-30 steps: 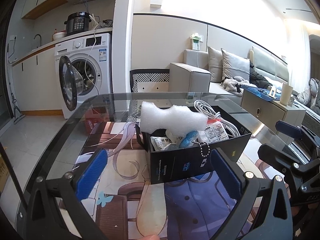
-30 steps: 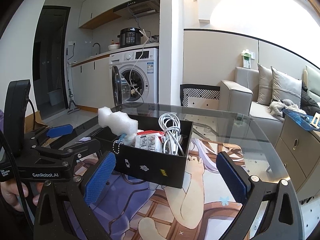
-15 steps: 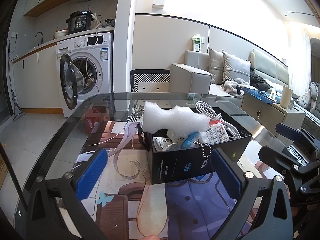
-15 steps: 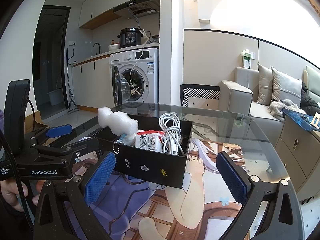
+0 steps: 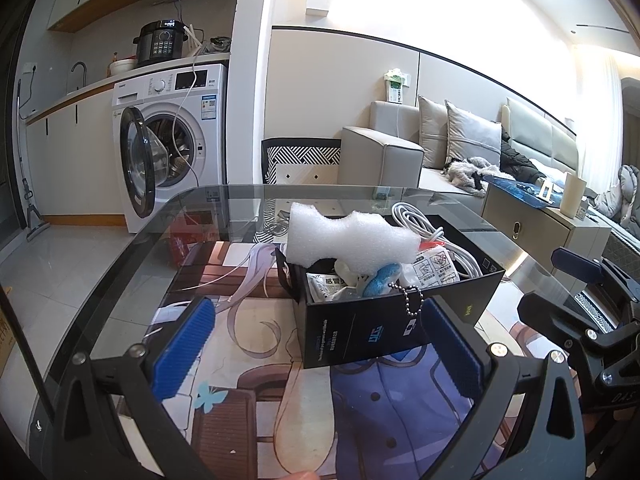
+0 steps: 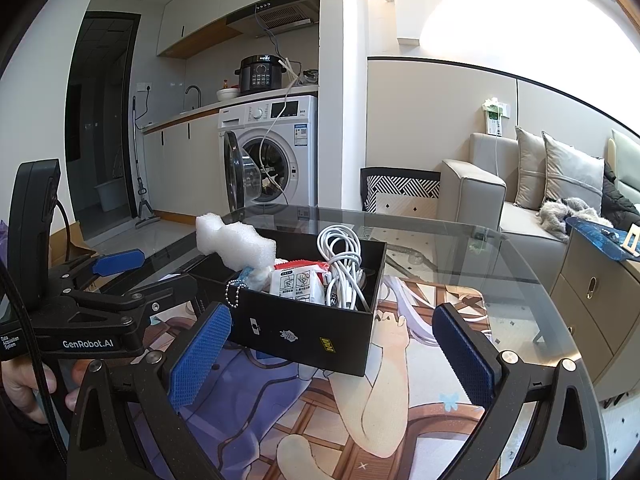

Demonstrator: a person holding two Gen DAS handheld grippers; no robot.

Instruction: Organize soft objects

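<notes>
A black box [image 5: 384, 324] [image 6: 308, 332] stands on the glass table's printed mat. A white foam block [image 5: 344, 244] [image 6: 234, 244] sticks up out of its left end. Beside it lie a blue soft item [image 5: 382, 283], white packets [image 6: 298, 284], a coiled white cable [image 6: 342, 264] and a ball chain [image 5: 412, 300] hanging over the front wall. My left gripper [image 5: 316, 348] is open and empty, just short of the box. My right gripper [image 6: 332, 356] is open and empty, also in front of the box. Each gripper shows in the other's view.
The glass table [image 5: 132, 256] has a curved dark rim. A washing machine [image 5: 168, 144] with an open door stands behind, a grey sofa [image 5: 440, 160] with cushions to the right, and a low cabinet [image 6: 592, 300] beside the table.
Both grippers stay open and nearly still. The left view has tilted slightly, with the box sitting a touch lower in the frame.
</notes>
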